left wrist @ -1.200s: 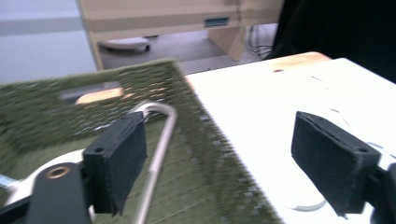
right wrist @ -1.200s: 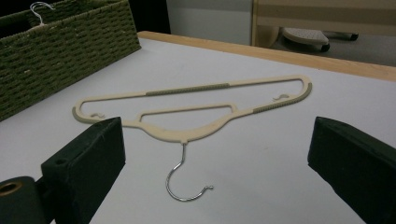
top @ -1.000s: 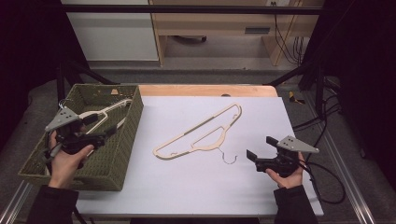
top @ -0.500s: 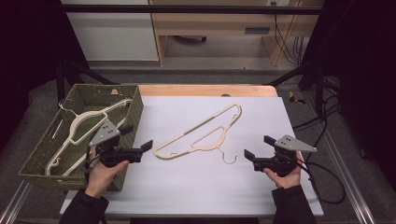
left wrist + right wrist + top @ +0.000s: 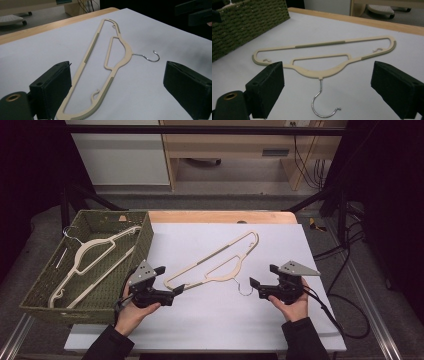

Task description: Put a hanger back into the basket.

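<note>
A cream plastic hanger (image 5: 215,261) with a metal hook (image 5: 244,290) is laid flat on the white bench top (image 5: 210,325), near its middle, and it runs slantwise from the near left toward the far right. The hook is turned toward the near edge of the bench. In the left gripper view the hanger (image 5: 100,67) is seen lengthwise, with grey ribbed strips on its shoulders.

The left gripper (image 5: 172,285) is held just beside the near-left end of the hanger, close to the wall of the basket. Its jaws are spread wide, and the end of the hanger is seen between them, but whether it is touched cannot be told. The right gripper (image 5: 260,279) is held near the hook, a little to the right of it. Its jaws are spread wide too, and nothing is pinched; the hook (image 5: 322,102) is seen on the bench between them in the right gripper view.

At the left edge of the bench a green woven basket (image 5: 142,237) is placed. Inside it a second cream hanger (image 5: 87,257) is laid.
</note>
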Demonstrator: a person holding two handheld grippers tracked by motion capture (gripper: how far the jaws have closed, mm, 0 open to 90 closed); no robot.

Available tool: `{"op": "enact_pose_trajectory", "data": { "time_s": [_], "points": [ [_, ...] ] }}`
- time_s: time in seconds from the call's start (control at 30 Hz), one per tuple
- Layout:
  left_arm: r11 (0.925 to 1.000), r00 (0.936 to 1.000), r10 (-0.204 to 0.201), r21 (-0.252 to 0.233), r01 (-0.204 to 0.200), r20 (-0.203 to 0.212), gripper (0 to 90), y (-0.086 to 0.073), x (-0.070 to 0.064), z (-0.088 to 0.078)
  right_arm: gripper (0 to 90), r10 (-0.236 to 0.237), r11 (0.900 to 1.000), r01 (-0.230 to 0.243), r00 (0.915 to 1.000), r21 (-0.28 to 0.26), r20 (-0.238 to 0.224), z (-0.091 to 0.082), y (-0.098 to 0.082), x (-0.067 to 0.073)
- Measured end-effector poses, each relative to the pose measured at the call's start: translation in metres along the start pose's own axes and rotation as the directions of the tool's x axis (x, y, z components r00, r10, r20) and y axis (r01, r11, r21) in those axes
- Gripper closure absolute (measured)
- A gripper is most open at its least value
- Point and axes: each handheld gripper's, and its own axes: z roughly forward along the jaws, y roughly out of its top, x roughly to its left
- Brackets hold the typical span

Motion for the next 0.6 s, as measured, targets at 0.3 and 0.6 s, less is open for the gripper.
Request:
{"op": "enact_pose_trajectory", "data": {
  "time_s": [0.3, 0.6],
  "points": [
    [0.9997, 0.9997, 0.012, 0.024, -0.011, -0.023, 7.9, -0.006, 0.0, 0.003, 23.1, 0.0, 0.997, -0.001, 0.9999, 0.077, 0.01, 0.045, -0.002, 0.004],
    [0.9998, 0.9997, 0.015, 0.016, -0.014, -0.02, 8.0, -0.007, 0.0, 0.003, 35.2, -0.017, 0.983, 0.01, 0.9993, 0.186, 0.034, 0.085, -0.013, 0.008]
  ]
}}
